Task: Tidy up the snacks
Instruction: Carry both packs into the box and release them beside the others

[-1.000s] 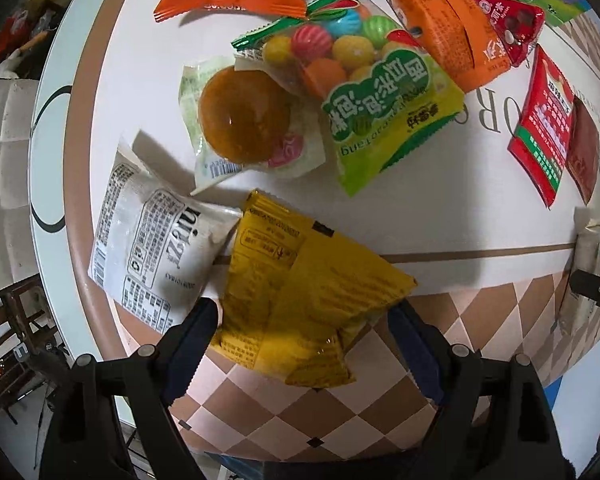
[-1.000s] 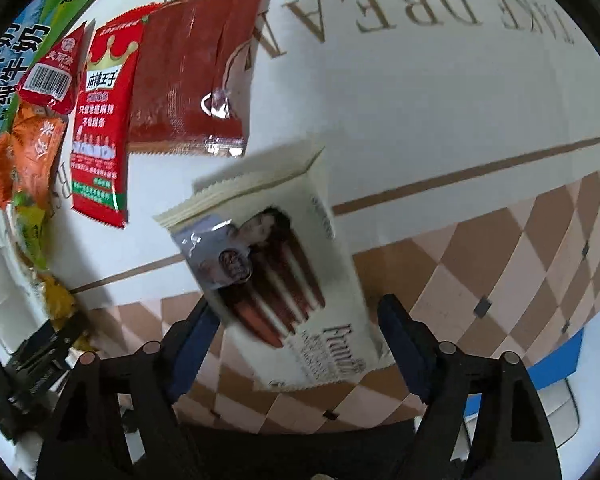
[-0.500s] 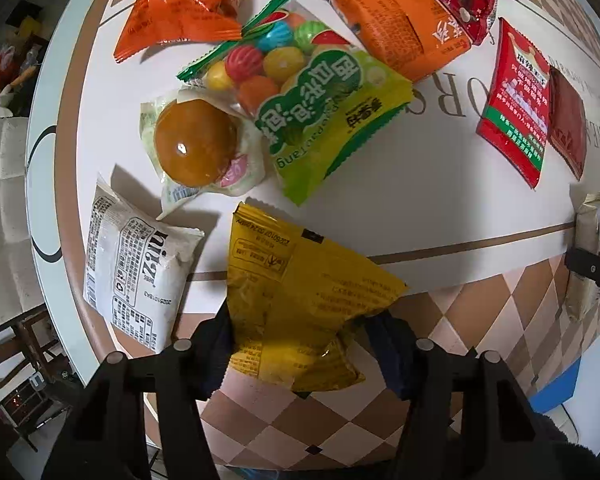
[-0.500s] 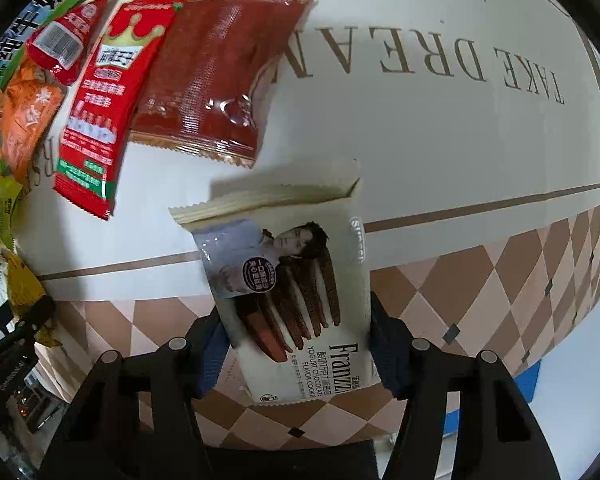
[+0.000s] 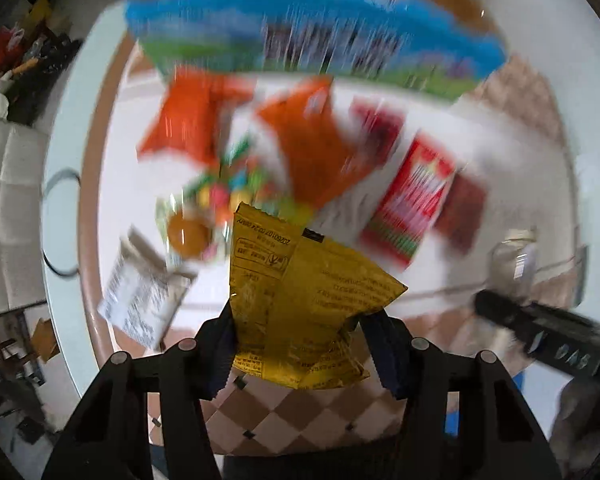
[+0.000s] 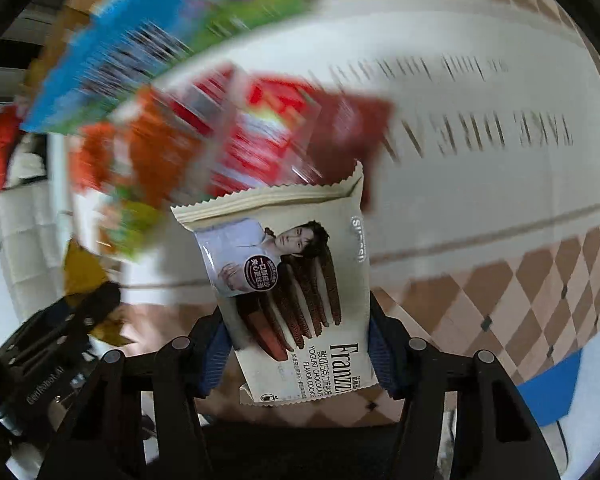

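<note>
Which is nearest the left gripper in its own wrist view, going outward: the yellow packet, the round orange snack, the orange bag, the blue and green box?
1. Yellow packet: clamped in the left gripper.
2. Round orange snack: just beyond, to the left.
3. Orange bag: farther up, left of centre.
4. Blue and green box: farthest, across the top, heavily blurred.

Cookie pack point(image 6: 300, 292) lower centre reads "Franzzi", "YOGURT CHOCOLATE FLAVOR COOKIE"; counter point(image 6: 500, 184) upper right reads "TAKE DREAM", blurred.
</note>
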Demonstrator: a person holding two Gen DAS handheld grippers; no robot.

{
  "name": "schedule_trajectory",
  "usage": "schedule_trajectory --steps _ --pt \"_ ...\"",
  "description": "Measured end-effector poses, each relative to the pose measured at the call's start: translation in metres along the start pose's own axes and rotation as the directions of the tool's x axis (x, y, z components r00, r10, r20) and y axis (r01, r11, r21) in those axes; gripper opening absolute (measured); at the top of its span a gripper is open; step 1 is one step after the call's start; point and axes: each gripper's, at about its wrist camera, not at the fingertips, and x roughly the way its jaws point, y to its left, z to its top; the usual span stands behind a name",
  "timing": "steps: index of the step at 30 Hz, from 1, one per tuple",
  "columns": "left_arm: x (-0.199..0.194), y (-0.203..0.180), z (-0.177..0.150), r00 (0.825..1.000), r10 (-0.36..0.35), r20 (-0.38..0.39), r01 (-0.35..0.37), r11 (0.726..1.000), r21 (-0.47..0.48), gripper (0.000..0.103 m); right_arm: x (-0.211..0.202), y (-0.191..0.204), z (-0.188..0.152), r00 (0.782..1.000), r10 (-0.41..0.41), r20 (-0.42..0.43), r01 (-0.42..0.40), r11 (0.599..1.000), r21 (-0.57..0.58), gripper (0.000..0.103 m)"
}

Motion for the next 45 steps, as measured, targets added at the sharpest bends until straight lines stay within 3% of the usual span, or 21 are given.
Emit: schedule_trajectory --steps 4,11,17,22,29,37,40,41,42,45 --pt "-0.057 -0.006 0.046 0.992 -0.053 0.112 0.055 0.998 -0.012 0.055 -0.054 0.030 0.036 0.993 0.085 0.079 -0.080 0.995 -0.055 0.062" --pt "-0.089 0.027 0.134 0.975 -0.069 0.213 0.082 0.995 -0.053 0.055 -0.129 0.083 0.110 0.969 0.087 0.230 -0.055 0.988 -0.142 0.062" --pt "-0.061 0.059 0.203 0.986 -0.087 0.141 0.103 0.988 -0.117 0.055 -0.126 0.107 0.186 0.963 0.018 0.268 0.015 0.992 -0.122 0.062" --pt "-0.011 0.076 0.244 0.994 -0.107 0.015 0.108 0.978 -0.178 0.055 -0.081 0.110 0.245 0.974 -0.041 0.221 0.058 0.996 -0.071 0.062" --pt "0.050 0.085 0.264 0.988 -0.098 -0.118 0.072 0.975 -0.211 0.055 -0.016 0.100 0.285 0.982 -0.100 0.160 0.107 0.994 -0.037 0.062" --pt "0.078 0.088 0.265 0.980 -0.078 -0.183 0.040 0.979 -0.201 0.057 0.019 0.093 0.298 0.989 -0.112 0.093 0.116 0.992 -0.041 0.064" --pt "0.082 0.087 0.260 0.980 -0.070 -0.189 0.035 0.983 -0.182 0.057 0.031 0.090 0.299 0.992 -0.113 0.047 0.116 0.992 -0.052 0.069" --pt "0.082 0.087 0.258 0.980 -0.065 -0.188 0.031 0.984 -0.178 0.058 0.034 0.090 0.299 0.992 -0.120 0.040 0.123 0.990 -0.063 0.079" --pt "0.082 0.087 0.256 0.981 -0.056 -0.187 0.024 0.985 -0.169 0.061 0.036 0.090 0.298 0.991 -0.127 0.038 0.129 0.989 -0.075 0.090" --pt "0.081 0.087 0.253 0.984 -0.037 -0.172 0.011 0.989 -0.149 0.079 0.040 0.090 0.296 0.988 -0.148 0.032 0.151 0.983 -0.105 0.091"
